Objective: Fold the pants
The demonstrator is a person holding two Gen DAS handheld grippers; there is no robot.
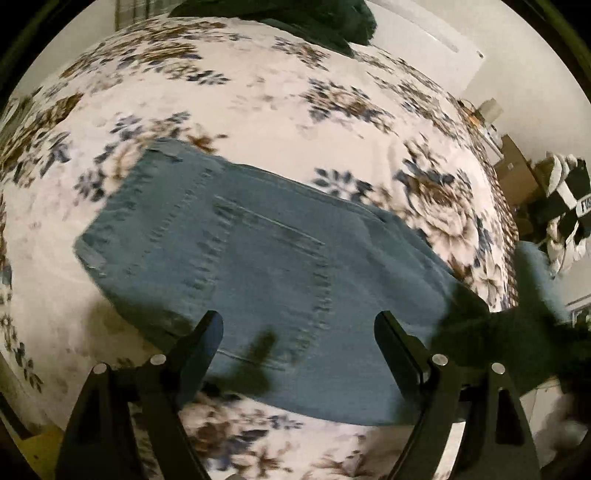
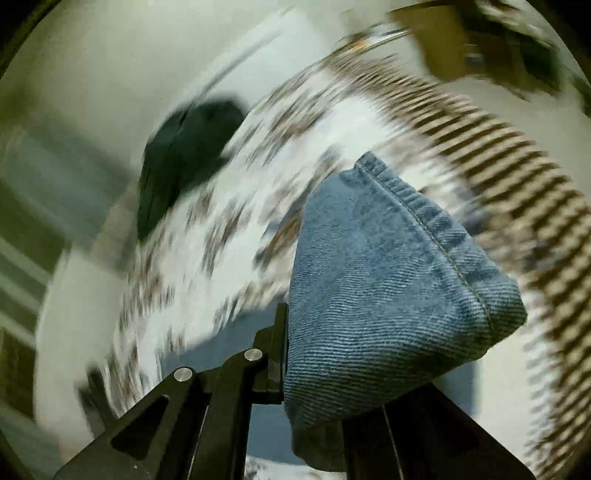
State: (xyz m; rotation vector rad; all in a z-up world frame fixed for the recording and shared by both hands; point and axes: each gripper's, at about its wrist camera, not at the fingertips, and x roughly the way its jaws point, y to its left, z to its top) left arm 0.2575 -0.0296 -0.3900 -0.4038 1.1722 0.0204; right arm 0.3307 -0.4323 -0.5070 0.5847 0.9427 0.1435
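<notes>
Only right wrist view, pants (image 2: 388, 280) hem clamped

Left wrist view steep down, close over blue denim pants (image 1: 258, 266) on floral bedspread (image 1: 258, 96), right wrist view tilted, blurred, very near denim hem (image 2: 388, 277), both share pants, bedspread, dark green garment (image 1: 325, 26).
</notes>
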